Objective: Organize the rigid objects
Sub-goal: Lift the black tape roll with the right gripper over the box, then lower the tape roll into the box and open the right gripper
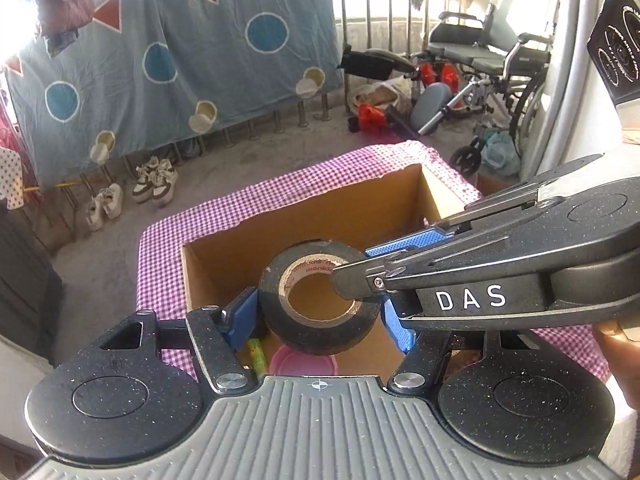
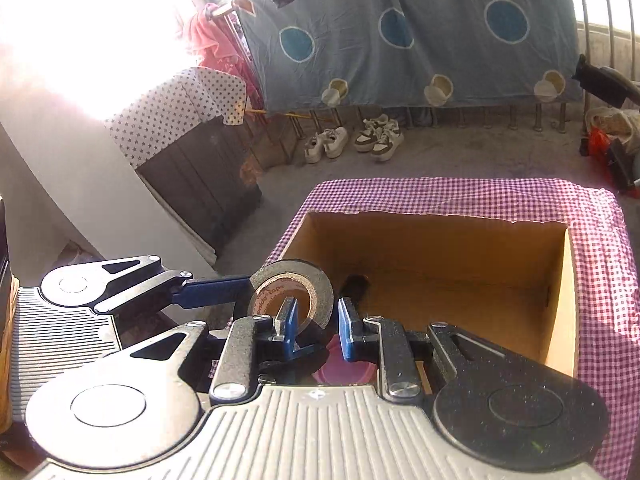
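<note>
A black tape roll (image 1: 320, 328) with a brown core hangs over an open cardboard box (image 1: 224, 240). My left gripper (image 1: 320, 320) is shut on it, one blue pad on each outer side. From the right, my right gripper (image 1: 360, 266) reaches in. In the right wrist view, my right gripper (image 2: 318, 330) is shut on the wall of the tape roll (image 2: 320, 284), one pad in its hole and one outside. A left finger (image 2: 216, 292) touches the roll's far side. A pink lid (image 1: 304, 362) and a green item (image 1: 256, 356) lie in the box (image 2: 440, 248).
The box stands on a table under a purple checked cloth (image 2: 600, 260). Beyond it are a concrete floor, pairs of shoes (image 2: 352, 140), a hanging blue blanket (image 1: 180, 48), a wheelchair (image 1: 492, 64) at the back right and a dark cabinet (image 2: 200, 184) on the left.
</note>
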The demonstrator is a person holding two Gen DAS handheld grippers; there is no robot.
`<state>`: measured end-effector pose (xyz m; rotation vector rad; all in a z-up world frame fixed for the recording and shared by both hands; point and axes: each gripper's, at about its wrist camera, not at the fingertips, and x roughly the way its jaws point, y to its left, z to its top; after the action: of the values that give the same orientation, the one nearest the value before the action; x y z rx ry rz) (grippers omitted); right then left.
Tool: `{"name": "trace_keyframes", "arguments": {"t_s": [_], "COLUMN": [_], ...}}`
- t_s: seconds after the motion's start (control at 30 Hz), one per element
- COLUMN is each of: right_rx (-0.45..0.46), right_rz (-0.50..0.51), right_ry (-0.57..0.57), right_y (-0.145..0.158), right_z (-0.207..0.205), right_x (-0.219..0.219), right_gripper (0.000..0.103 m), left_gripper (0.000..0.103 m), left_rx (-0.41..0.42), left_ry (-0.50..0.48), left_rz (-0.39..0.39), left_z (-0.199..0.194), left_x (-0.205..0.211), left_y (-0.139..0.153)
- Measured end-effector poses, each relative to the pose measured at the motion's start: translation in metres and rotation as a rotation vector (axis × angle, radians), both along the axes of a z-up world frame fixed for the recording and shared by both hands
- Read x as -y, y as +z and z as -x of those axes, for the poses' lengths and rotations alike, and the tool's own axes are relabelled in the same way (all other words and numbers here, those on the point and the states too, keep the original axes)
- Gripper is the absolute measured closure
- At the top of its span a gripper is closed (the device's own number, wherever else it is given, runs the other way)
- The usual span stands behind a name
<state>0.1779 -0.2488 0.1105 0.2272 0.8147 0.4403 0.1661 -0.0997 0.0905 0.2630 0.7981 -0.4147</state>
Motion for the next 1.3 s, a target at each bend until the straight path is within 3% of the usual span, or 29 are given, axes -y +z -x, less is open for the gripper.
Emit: {"name": "trace_keyframes", "arguments": {"t_s": [0.2, 0.37, 0.53, 0.8, 1.0, 1.23, 1.3], "right_rx": [-0.241, -0.375, -0.437, -0.466, -0.447, -0.314, -0.253], "right_rz": [-0.012, -0.033, -0.043, -0.068, -0.122, -0.27, -0.319], "right_ry": [0.009, 0.006, -0.008, -0.038, -0.053, -0.038, -0.035], "right_y": [-0.059, -0.109, -0.143, -0.17, -0.158, -0.093, -0.071], "right_z": [-0.089, -0.138, -0.171, -0.192, -0.183, -0.131, -0.103], "right_x": [0.008, 0.009, 0.007, 0.005, 0.013, 0.043, 0.055], "right_gripper": [0.079, 0.079, 0.078, 0.077, 0.077, 0.076, 0.069], "left_gripper": [0.037, 0.037, 0.037, 0.031, 0.028, 0.021, 0.018], "left_rx": [-0.242, -0.354, -0.392, -0.371, -0.329, -0.204, -0.157], "left_ry": [0.018, 0.037, 0.055, 0.057, 0.051, 0.03, 0.019], "left_rz": [-0.024, -0.074, -0.106, -0.117, -0.079, 0.01, 0.041], "left_z": [-0.074, -0.113, -0.132, -0.14, -0.128, -0.08, -0.062], "left_x": [0.001, 0.001, 0.002, 0.008, 0.013, 0.0, -0.006], "left_y": [-0.049, -0.086, -0.107, -0.114, -0.09, -0.028, -0.006]}}
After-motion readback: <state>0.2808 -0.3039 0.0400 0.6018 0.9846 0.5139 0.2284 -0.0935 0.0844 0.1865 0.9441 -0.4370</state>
